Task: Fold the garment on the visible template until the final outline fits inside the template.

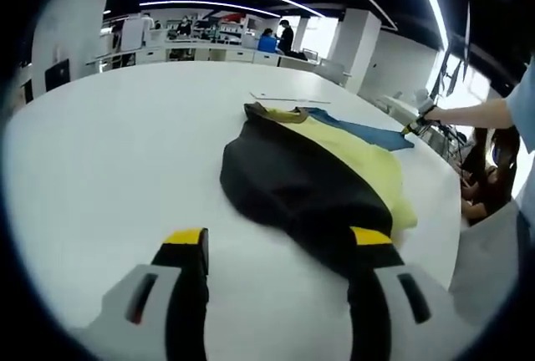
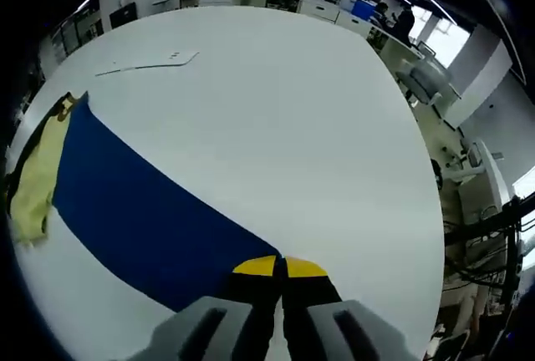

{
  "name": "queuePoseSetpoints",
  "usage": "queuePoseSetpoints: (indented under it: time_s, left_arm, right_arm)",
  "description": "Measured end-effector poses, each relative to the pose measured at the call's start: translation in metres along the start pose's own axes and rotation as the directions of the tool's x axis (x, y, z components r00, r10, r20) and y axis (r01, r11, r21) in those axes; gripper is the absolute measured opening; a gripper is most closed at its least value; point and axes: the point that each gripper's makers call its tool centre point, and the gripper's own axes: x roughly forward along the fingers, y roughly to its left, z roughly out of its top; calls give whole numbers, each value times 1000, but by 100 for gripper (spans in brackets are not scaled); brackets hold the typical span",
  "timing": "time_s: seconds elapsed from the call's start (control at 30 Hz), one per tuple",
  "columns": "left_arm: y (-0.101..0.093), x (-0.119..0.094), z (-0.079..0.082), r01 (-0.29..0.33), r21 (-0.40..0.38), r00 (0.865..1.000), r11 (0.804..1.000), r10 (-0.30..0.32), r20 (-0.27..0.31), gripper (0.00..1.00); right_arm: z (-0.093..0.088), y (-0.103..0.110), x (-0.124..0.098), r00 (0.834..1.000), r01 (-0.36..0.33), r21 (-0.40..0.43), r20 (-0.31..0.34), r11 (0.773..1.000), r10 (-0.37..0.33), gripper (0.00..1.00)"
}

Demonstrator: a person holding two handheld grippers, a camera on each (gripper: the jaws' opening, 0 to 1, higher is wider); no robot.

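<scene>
White table (image 1: 100,144) carrying black, yellow and blue garment (image 1: 309,169), bunched mid-fold. Left gripper (image 1: 276,252): jaws spread wide, hovering at black hem. Right gripper (image 2: 280,267): jaws pressed together on blue panel's (image 2: 142,219) corner, apparently pinching it. Next, probably: carrying corner across.

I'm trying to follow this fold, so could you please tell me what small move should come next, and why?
Probably carry the right hand-held gripper back over the garment. Its jaws are closed on the edge of the blue fabric panel, which lies stretched flat across the white table, well out from the black and yellow part of the garment. The left hand-held gripper is open beside the black part.
</scene>
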Motion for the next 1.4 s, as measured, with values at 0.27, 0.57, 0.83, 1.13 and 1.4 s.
queuePoseSetpoints:
  time_s: [0.27, 0.57, 0.83, 1.13, 1.4]
  left_arm:
    - [-1, 0, -1, 6, -5, 1000, 1000, -6, 1, 64]
    - [-1, -3, 1, 10, -3, 1000, 1000, -10, 4, 65]
    - [-5, -5, 7, 24, 0, 1000, 1000, -24, 20, 66]
    - [-9, -10, 11, 37, 12, 999, 999, -37, 23, 67]
    - [-17, -16, 15, 50, 33, 998, 998, -51, 33, 67]
  right_arm:
    - [0, 2, -3, 1000, 11, -21, 13, 1000, -11, 0]
    - [8, 11, -17, 990, -38, 32, 140, 999, 33, 9]
    - [10, 24, -41, 960, -145, 20, 245, 989, 136, 33]
    - [4, 52, -76, 915, -239, -29, 329, 971, 235, 64]
    - [3, 76, -110, 866, -286, -55, 411, 957, 283, 94]
